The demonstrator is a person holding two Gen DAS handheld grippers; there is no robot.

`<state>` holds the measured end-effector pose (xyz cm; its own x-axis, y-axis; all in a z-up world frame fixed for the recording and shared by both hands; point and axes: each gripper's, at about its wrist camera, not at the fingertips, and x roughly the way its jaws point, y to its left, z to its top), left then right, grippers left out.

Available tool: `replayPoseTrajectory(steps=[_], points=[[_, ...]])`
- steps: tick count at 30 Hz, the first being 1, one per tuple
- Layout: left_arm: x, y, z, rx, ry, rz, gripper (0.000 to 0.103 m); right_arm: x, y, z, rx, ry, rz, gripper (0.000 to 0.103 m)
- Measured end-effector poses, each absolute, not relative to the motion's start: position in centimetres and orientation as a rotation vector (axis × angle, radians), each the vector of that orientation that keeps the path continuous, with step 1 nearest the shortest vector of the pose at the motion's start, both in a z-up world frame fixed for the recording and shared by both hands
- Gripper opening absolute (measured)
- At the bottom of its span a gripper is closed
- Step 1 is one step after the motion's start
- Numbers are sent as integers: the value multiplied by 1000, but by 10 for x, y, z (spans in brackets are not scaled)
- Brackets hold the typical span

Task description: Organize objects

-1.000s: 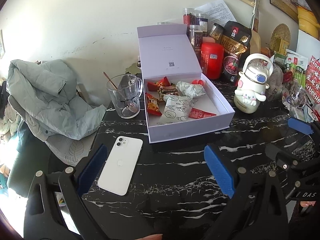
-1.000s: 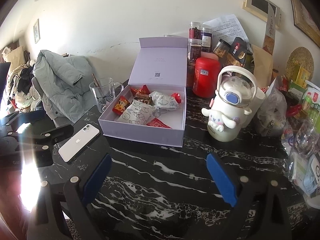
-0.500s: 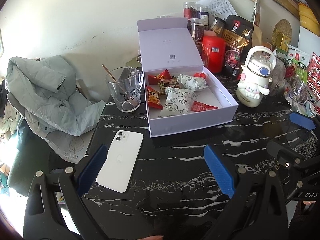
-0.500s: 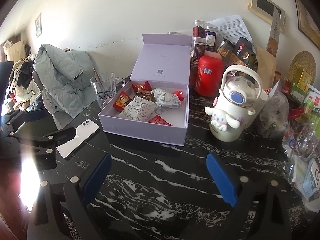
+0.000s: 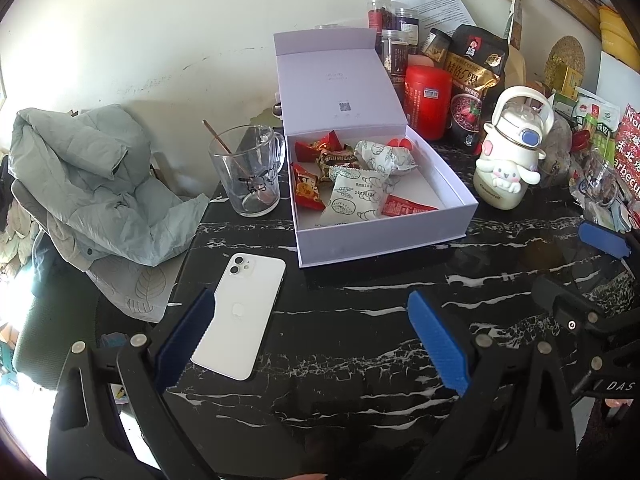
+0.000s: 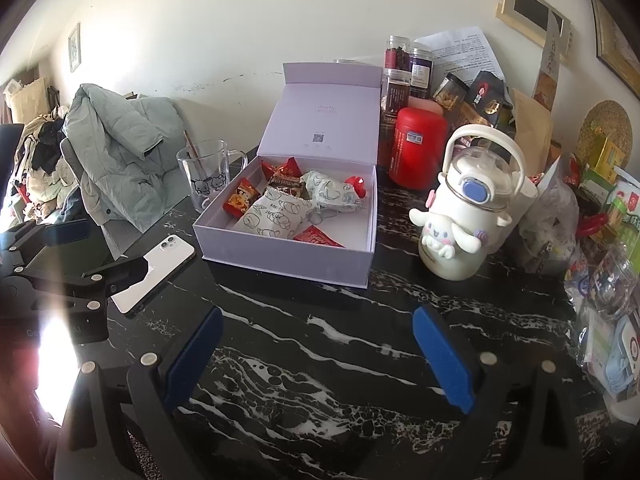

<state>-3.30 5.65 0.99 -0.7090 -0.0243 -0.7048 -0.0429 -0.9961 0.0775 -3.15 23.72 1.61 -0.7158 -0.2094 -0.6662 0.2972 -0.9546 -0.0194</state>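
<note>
Left wrist view: the phone (image 5: 243, 315) is now framed nearer the spread, empty left gripper (image 5: 308, 344); an approach is indicated.

Left wrist view: phone (image 5: 243, 314) near-left corner hidden behind the left gripper's finger (image 5: 185, 338); right gripper (image 5: 592, 272) cut off by the frame's right edge, so its jaws can't be judged there. Right wrist view: glare blob (image 6: 56, 356) washes out the table's left edge, and bags (image 6: 608, 280) at the right edge run out of frame. Print inside box lid (image 6: 324, 120) too small to read; jars (image 6: 408, 76) behind it partly hidden.
</note>
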Motion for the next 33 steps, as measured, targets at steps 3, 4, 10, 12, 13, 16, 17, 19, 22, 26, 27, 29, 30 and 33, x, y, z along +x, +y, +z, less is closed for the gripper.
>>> replayPoseTrajectory(steps=[3,4,10,12,13,16,17,19,22,26,27,29,30,33], points=[[-33,56,8,-1201,128,2889,98,-32,237,16,1017,182,-2672,97],[-32,56,8,-1202,127,2888,98,-32,237,15,1018,184,-2671,97],[-32,57,6,-1211,127,2887,98,-32,236,13,1029,189,-2668,97],[-32,56,6,-1210,127,2887,98,-33,236,13,1032,190,-2667,97],[-32,56,6,-1210,128,2886,98,-32,235,13,1033,192,-2667,97],[-32,58,4,-1217,130,2881,98,-31,234,13,1037,198,-2665,97],[-31,58,4,-1222,131,2879,98,-31,234,13,1036,199,-2664,97],[-31,59,3,-1227,128,2875,98,-30,233,13,1035,203,-2660,97],[-31,60,3,-1234,127,2868,98,-30,233,12,1039,206,-2658,97],[-31,62,1,-1246,132,2859,98,-29,233,11,1041,207,-2658,97],[-31,62,1,-1248,131,2857,98,-29,233,11,1041,208,-2657,97],[-31,63,1,-1248,131,2854,98,-29,233,11,1041,207,-2657,97],[-30,64,1,-1246,132,2853,98,-29,233,11,1041,207,-2657,97],[-27,65,2,-1222,146,2856,98,-29,233,10,1045,211,-2658,97]])
